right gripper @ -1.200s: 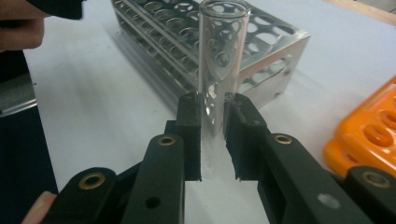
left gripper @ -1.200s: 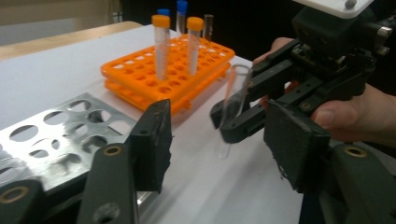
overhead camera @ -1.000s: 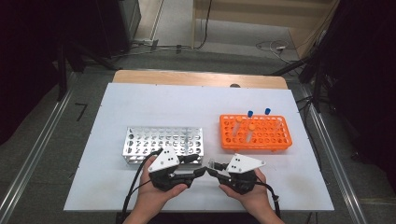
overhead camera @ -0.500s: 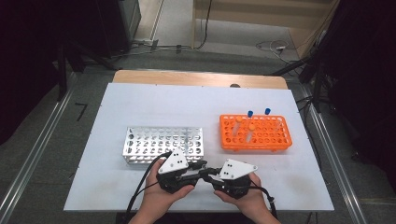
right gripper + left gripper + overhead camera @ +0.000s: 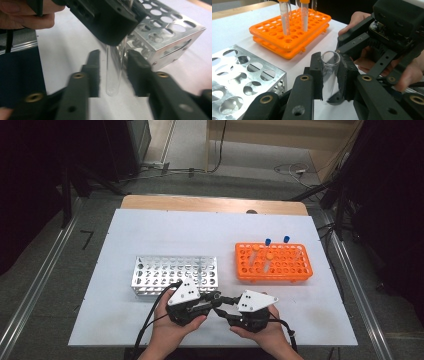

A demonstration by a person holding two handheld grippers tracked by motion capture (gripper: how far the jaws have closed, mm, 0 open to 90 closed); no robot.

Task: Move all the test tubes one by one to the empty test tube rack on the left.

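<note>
A clear uncapped glass tube (image 5: 330, 72) stands upright between the pads of my left gripper (image 5: 331, 75), whose jaws have just closed on it. Seen from the right gripper view, the tube (image 5: 113, 75) hangs from the left gripper (image 5: 110, 20) above. It sits between the jaws of my right gripper (image 5: 113, 62), which have just been opening, with a gap on each side. From above, the left gripper (image 5: 214, 297) and the right gripper (image 5: 226, 301) meet tip to tip near the front edge of the table.
A silver metal rack (image 5: 172, 275) with empty holes stands just behind the left hand. An orange rack (image 5: 274, 262) at the right holds several tubes, two of them blue-capped (image 5: 268, 241). The white table top (image 5: 210, 230) stretches bare behind the racks.
</note>
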